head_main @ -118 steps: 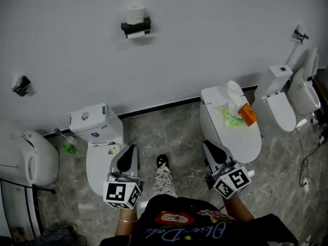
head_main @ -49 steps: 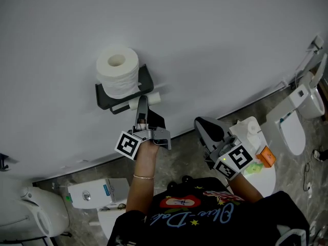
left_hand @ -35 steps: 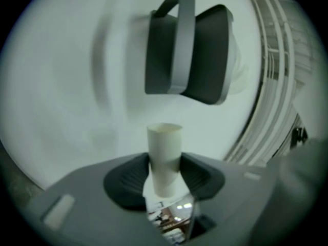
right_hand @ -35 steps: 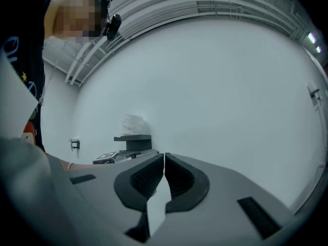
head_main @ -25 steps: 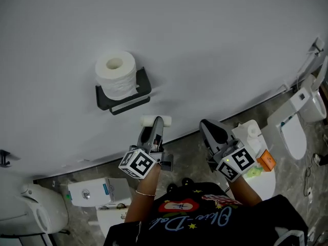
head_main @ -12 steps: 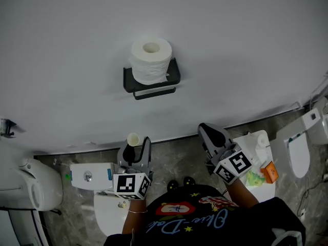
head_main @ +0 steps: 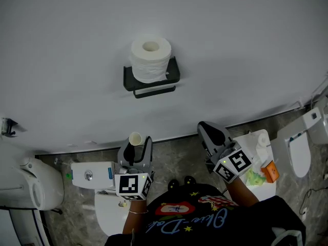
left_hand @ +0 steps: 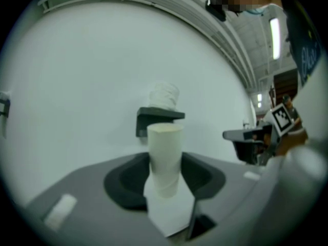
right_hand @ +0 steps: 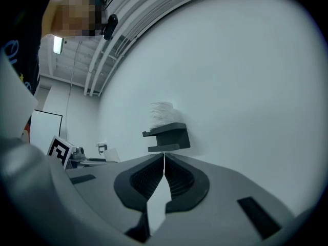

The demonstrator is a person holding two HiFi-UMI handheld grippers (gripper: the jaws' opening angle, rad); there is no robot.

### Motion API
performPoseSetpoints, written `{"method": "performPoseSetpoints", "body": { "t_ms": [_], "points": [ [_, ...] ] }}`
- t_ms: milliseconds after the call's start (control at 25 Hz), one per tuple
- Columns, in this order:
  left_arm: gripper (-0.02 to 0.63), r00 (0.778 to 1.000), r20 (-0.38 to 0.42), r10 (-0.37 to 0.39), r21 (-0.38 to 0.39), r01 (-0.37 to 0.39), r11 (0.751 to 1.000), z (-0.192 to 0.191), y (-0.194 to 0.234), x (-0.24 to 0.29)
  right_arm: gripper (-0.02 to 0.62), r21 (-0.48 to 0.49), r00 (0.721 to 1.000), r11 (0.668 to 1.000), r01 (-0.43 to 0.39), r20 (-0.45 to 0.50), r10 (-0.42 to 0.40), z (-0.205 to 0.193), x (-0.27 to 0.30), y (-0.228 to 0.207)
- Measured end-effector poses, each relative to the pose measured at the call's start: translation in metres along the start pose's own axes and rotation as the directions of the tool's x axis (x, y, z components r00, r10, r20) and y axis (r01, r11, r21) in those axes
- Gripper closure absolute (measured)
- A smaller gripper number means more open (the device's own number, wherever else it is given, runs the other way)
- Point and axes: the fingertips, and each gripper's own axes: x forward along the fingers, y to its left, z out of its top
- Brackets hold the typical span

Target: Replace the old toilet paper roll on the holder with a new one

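A full white paper roll [head_main: 150,59] stands on end on top of the black wall holder [head_main: 151,81], whose bar underneath is bare. The same roll [left_hand: 165,94] and holder [left_hand: 156,118] show ahead in the left gripper view. My left gripper [head_main: 134,143] is below the holder, level, shut on an empty cardboard tube [left_hand: 165,158] that stands upright between the jaws; its open top [head_main: 135,138] shows in the head view. My right gripper [head_main: 205,128] hovers to the right, shut and empty, pointing at the holder [right_hand: 166,137].
A toilet tank [head_main: 92,174] sits under my left gripper. Another toilet [head_main: 256,155] at the right carries an orange box [head_main: 269,170] and a white bottle. More toilets stand at the far left [head_main: 31,183] and far right [head_main: 300,147]. The wall is plain white.
The left gripper drew the cardboard tube away from the holder, came down and left, and rolled so the tube now stands upright. The right gripper shifted slightly and stayed shut.
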Motion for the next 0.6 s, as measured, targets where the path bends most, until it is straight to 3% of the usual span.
{"method": "performPoseSetpoints", "body": {
  "t_ms": [600],
  "points": [
    [0.420,1.000,0.023,0.000,0.009,0.000,1.000,0.0069,0.0031,0.0058,0.580,-0.004,1.000,1.000,-0.004,0.009,0.004,0.0018,0.0041,-0.0006]
  ]
}}
